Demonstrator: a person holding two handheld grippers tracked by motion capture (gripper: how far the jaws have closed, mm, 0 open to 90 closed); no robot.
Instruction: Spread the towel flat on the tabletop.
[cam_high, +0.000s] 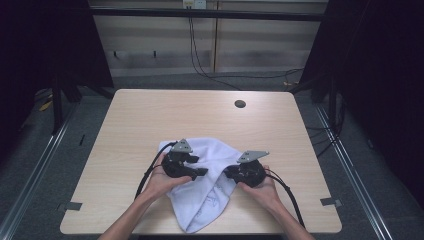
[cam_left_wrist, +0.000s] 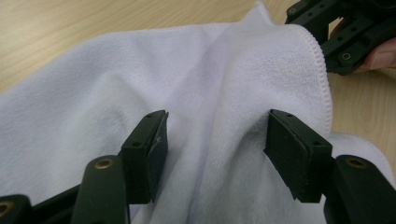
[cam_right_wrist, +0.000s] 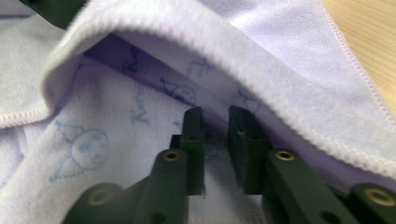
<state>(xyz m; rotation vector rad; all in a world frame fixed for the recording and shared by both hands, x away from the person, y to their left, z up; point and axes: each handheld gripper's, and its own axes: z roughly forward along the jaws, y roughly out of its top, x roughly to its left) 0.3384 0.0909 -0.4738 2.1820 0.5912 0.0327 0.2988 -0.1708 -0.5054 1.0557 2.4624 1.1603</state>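
left gripper (cam_left_wrist: 215, 140) fingers apart over towel (cam_left_wrist: 93, 93); right gripper (cam_right_wrist: 215, 140) seemingly pinching fold.

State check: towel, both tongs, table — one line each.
towel: white, crumpled and partly folded on the table, printed side showing under a lifted flap.
left tongs: open, jaws wide apart over the towel, pads not pressing it.
right tongs: jaws nearly closed at the towel under the flap; whether they pinch cloth is unclear.
table: light wood, round hole near the far edge.
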